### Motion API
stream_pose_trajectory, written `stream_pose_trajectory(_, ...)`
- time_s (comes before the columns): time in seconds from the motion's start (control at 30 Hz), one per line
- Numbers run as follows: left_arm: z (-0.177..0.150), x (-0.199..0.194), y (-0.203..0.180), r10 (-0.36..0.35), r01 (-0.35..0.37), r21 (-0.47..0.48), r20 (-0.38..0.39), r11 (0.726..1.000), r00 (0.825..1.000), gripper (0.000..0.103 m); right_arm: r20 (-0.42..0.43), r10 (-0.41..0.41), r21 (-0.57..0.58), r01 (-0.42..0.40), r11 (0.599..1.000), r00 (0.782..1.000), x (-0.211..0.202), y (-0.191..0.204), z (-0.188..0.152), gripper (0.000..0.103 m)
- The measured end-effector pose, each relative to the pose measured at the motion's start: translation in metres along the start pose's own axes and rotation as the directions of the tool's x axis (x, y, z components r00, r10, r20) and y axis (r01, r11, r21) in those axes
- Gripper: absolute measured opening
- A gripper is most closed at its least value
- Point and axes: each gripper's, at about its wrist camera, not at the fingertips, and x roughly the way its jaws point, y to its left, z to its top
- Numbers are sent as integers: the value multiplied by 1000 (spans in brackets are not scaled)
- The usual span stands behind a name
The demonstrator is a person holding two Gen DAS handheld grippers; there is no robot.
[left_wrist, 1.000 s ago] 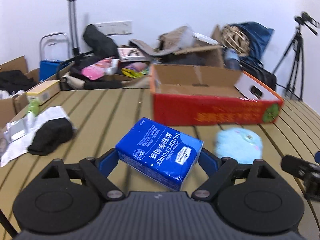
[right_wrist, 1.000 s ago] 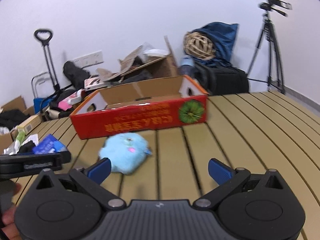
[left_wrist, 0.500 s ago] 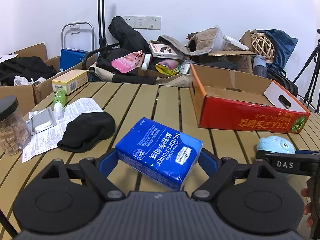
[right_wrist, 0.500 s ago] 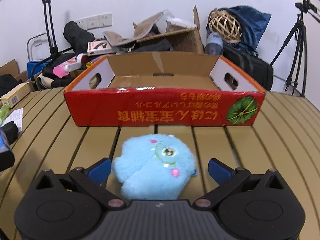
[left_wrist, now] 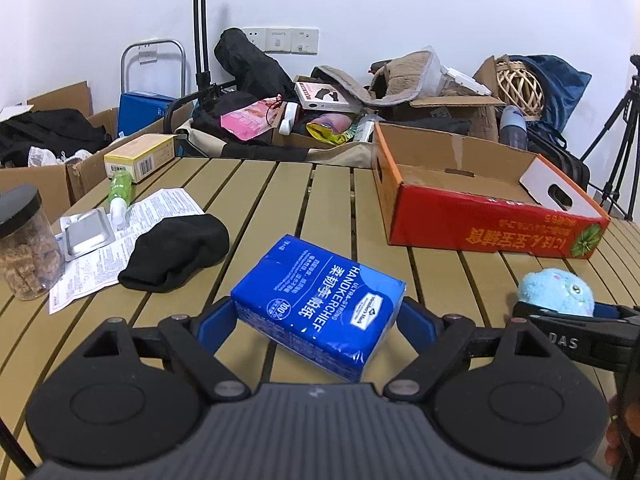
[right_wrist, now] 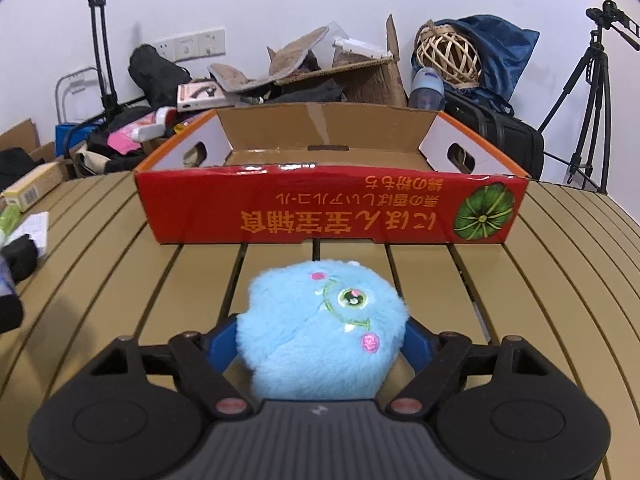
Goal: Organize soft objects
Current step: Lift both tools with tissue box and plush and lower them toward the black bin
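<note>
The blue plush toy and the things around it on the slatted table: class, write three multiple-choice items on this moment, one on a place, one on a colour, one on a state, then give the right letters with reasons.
1. Where does the blue plush toy lie?
A. inside the red cardboard box
B. on the slatted table, in front of the box
C. on the printed paper sheet

2. What colour is the beanie beside the printed paper sheet?
A. black
B. red
C. yellow

3. What is inside the red cardboard box?
A. the handkerchief pack
B. the plush toy
C. nothing that shows

Key: 1 B, the toy sits on the slatted table on the near side of the box, between the closing jaws of the right gripper. 2 A, the beanie is plainly black. 3 C, only bare cardboard shows inside; the handkerchief pack is held in the left gripper.
</note>
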Motion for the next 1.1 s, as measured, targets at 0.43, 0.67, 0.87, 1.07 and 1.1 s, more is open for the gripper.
stream_pose_trajectory(0.43, -33, -87, -27, -53, 52, 28, 26, 998, 998, 87, 57, 76, 9, -76, 997, 996, -120, -27, -51, 81)
stream_pose_trajectory(0.67, -79, -132, -32, -68, 65, 63, 37, 996, 997, 87, 85, 96, 11, -97, 995, 992, -184, -46, -96, 81)
stream_pose_trajectory(0.87, -111, -162, -28, -92, 87, 96, 54, 992, 994, 87, 89, 98, -5, -98, 995, 991, -225, -56, -138, 81)
stream_pose_trajectory(1.07, -142, -187, -23, -128, 120, 125, 56, 985, 990, 87, 51, 106, -11, -105, 994, 993, -245, -60, -177, 81)
stream_pose_trajectory(1.1, -148, -189, -23, -130, 123, 133, 47, 983, 990, 87, 40, 109, -12, -108, 994, 993, -247, -60, -184, 81)
